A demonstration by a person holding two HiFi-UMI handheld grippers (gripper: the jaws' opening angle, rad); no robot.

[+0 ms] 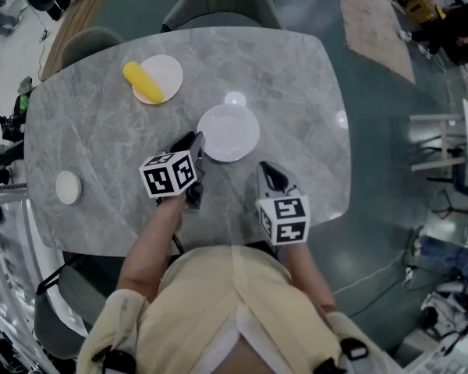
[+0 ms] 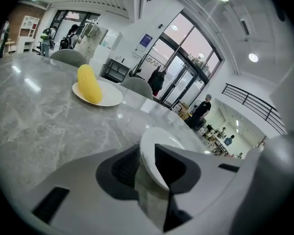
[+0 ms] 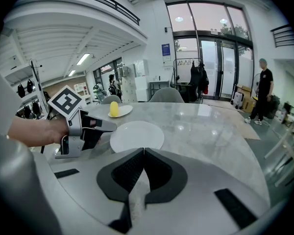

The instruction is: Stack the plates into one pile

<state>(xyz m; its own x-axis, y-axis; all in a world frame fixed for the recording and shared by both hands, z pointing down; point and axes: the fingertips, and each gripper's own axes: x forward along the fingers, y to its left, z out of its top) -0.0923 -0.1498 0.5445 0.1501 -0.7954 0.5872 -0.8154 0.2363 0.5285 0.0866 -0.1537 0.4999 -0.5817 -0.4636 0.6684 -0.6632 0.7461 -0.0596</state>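
While the left tongs [image 2: 147, 154] stand spread with the near rim of the middle plate [image 1: 232, 131] between them, the pads do not seem to press on it. The plate lies flat on the surface [image 1: 288, 68], so I judge it is not being held. The right tongs [image 3: 143, 152] are pressed together with nothing in them. They hang just beside the plate's near right edge and touch nothing.

Beyond the middle plate and to its left, clearly apart from it, sits a second plate [image 1: 168, 70] with a yellow item [image 1: 139, 78] lying across it. A small plate [image 1: 68, 187] rests well apart from both, close to the left edge of the surface.

As far as the views show, nothing is stacked: three plates lie separately, each on bare stone. The middle one looks like a single plate, though I cannot tell whether another lies under it.

By my reading the task is at or near its start, and every joining step is left to do. The middle plate looks the likeliest base for the pile, being nearest both tongs. The small plate would sit best on top. The yellow item is a snag: either it comes off, or its plate has to go on last.
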